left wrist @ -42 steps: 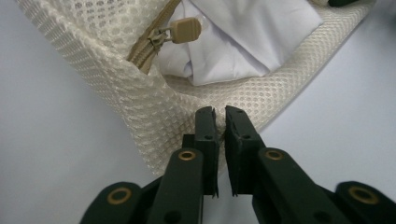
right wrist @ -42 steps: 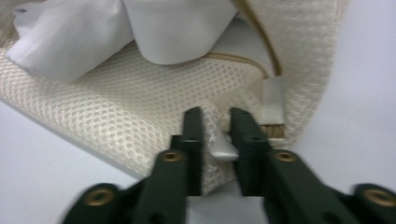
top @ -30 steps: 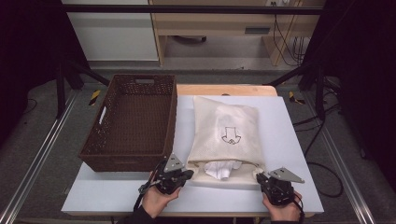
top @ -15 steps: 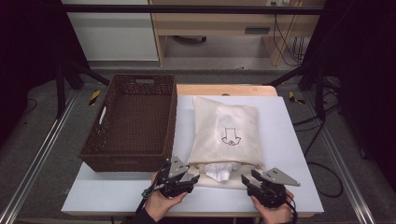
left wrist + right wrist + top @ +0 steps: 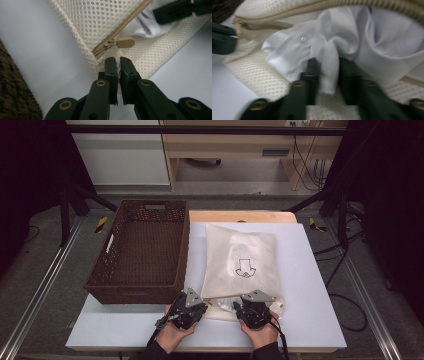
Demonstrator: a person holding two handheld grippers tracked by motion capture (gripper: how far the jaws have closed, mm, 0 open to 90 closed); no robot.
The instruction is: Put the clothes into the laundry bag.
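Between right claw (image 5: pixel 327 62) jaws, white shirt (image 5: pixel 329 50)

Your white table (image 5: pixel 310 285) is carrying two things, a dark brown woven basket (image 5: pixel 140 250) sitting on its left half and a cream mesh laundry bag (image 5: pixel 242 262) lying flat just beside it on the right. The bag's zipped mouth is facing your near edge, with white cloth (image 5: pixel 342 42) spilling from the opening, and a strip of pale wood (image 5: pixel 240 216) is showing along the table's far edge.
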